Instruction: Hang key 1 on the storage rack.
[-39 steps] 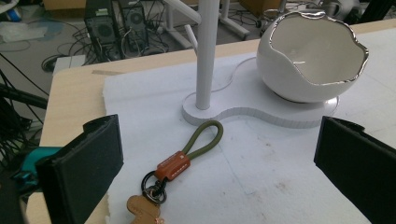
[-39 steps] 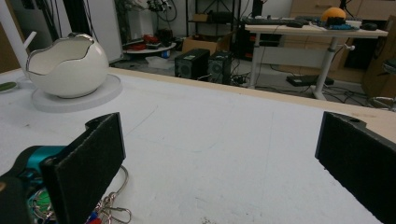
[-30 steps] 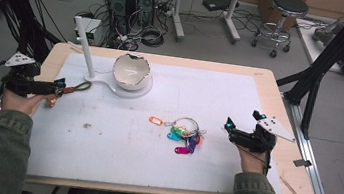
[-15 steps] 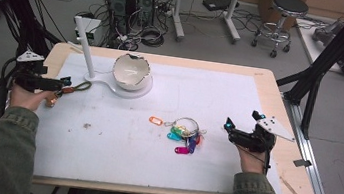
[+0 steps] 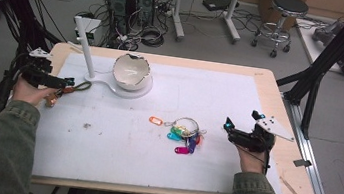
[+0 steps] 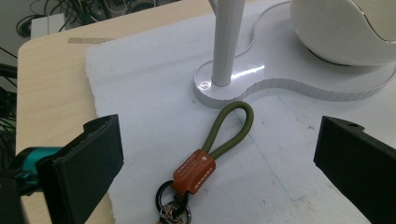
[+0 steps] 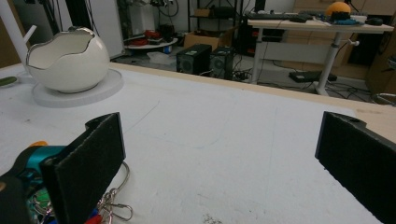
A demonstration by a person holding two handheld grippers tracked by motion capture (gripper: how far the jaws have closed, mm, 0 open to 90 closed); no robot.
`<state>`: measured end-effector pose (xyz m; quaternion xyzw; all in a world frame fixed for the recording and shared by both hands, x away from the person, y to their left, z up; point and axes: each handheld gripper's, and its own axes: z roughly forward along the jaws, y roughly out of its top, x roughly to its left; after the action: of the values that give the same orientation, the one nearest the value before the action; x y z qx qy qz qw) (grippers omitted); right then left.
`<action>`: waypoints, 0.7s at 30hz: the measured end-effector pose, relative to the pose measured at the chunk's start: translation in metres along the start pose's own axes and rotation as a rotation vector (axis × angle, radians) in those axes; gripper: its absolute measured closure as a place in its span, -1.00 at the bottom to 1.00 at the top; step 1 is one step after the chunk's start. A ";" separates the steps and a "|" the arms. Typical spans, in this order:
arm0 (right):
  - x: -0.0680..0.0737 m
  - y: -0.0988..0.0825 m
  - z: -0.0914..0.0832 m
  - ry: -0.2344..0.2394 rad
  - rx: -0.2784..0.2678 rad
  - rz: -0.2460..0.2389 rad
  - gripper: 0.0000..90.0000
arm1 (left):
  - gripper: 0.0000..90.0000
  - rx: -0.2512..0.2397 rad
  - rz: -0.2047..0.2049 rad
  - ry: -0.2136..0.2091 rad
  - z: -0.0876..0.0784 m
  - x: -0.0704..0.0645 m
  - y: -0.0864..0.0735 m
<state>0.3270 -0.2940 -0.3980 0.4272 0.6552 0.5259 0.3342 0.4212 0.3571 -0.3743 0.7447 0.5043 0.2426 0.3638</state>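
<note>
On its white stand, the egg-shaped bowl looks seemingly empty.

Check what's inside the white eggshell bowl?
Only bare white inner wall shows in the eggshell bowl, with a bright streak that reads as glare. Its jagged rim hides the near side and bottom, so small contents can't be ruled out.

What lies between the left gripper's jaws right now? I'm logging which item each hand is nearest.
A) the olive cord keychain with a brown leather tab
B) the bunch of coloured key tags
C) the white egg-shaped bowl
A: in the left gripper view the olive cord keychain lies on the white mat between the open jaws, untouched.
</note>
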 end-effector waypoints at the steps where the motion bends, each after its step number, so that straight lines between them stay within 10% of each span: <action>1: 0.000 0.000 0.000 0.000 0.000 0.000 -0.99 | -0.96 0.009 0.001 -0.004 0.001 0.001 0.000; 21: 0.001 -0.001 0.000 0.012 0.006 0.001 -0.99 | -0.82 0.144 -0.009 -0.044 0.039 0.015 -0.014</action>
<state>0.3264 -0.2936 -0.3987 0.4253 0.6584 0.5268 0.3287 0.4470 0.3626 -0.4089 0.7718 0.5157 0.1876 0.3213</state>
